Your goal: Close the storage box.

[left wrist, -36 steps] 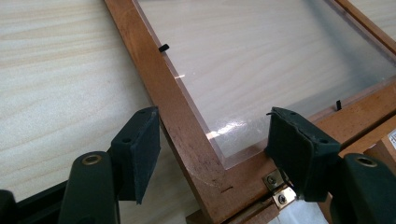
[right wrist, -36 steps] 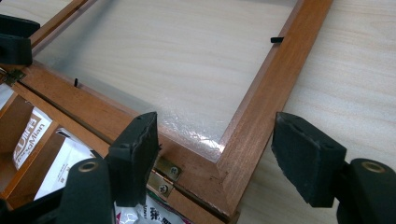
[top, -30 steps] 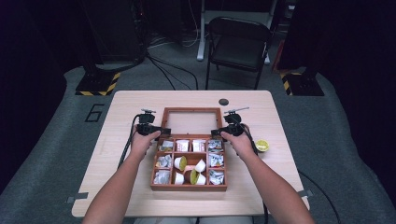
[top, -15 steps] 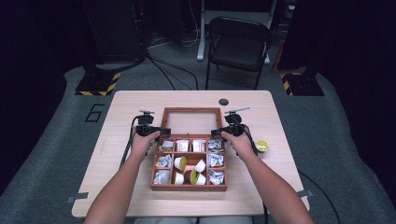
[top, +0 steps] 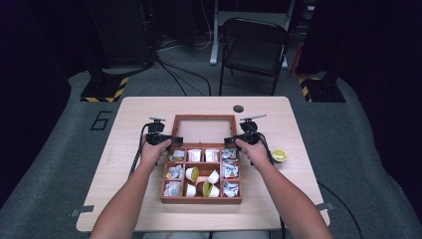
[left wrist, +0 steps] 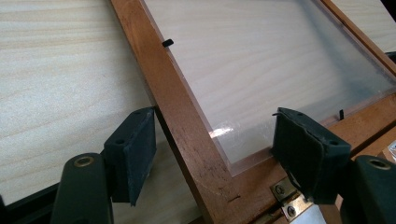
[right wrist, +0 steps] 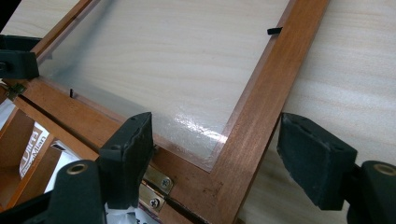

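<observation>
Both pairs of jaws stand released, each straddling a side rail of the lid (top: 204,130) near its hinged edge: the left gripper (left wrist: 215,149) has one pad outside the frame and one over the clear pane, and the right gripper (right wrist: 219,158) mirrors it on the opposite rail. Neither pad presses the wood yet. The lid lies folded back flat on the counter (top: 124,124), toward its far edge, joined by brass hinges (right wrist: 156,186) to the wooden box (top: 201,199), which sits near the middle of the counter with packets and small cups in its compartments. The step in hand looks like gripping the lid to swing it shut. To do it well, clench on the solid rails rather than the pane, grip both sides evenly, and lift together so the hinges do not twist.
</observation>
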`<state>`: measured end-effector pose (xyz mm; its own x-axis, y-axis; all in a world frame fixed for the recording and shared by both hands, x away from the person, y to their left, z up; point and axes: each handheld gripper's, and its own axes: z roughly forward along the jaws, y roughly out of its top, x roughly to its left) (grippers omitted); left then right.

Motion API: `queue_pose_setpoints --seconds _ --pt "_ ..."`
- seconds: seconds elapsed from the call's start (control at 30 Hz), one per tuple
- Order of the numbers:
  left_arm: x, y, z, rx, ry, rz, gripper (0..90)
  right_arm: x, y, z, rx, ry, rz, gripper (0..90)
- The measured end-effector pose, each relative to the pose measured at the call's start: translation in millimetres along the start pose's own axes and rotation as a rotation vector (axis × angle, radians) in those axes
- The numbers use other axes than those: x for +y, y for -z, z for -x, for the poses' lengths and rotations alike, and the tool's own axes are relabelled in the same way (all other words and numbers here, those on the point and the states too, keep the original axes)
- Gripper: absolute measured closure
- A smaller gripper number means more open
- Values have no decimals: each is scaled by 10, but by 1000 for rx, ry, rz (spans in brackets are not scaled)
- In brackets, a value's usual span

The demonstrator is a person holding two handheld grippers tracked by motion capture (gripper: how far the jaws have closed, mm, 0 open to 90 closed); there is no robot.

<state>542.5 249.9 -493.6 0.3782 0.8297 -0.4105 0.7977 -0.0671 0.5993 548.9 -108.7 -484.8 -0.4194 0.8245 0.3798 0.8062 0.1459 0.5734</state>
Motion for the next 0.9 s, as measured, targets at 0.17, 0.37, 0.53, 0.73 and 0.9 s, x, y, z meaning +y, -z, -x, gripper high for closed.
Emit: queue_pose_setpoints --seconds 0.17,0.37,0.53,0.73,0.9 --pt "5 -18 1 4 -2 3 283 9 -14 5 2 -8 -2 252" --pt "8 -22 -13 -3 -6 -2 275 20 -31 10 -1 -9 0 245" --pt "11 -15 -3 6 1 12 290 22 -37 13 0 -15 3 248" --pt "9 -15 -20 -1 13 15 318 25 -39 34 0 -22 3 275" --pt "12 -27 -12 4 19 11 307 14 -73 63 34 -63 -7 280"
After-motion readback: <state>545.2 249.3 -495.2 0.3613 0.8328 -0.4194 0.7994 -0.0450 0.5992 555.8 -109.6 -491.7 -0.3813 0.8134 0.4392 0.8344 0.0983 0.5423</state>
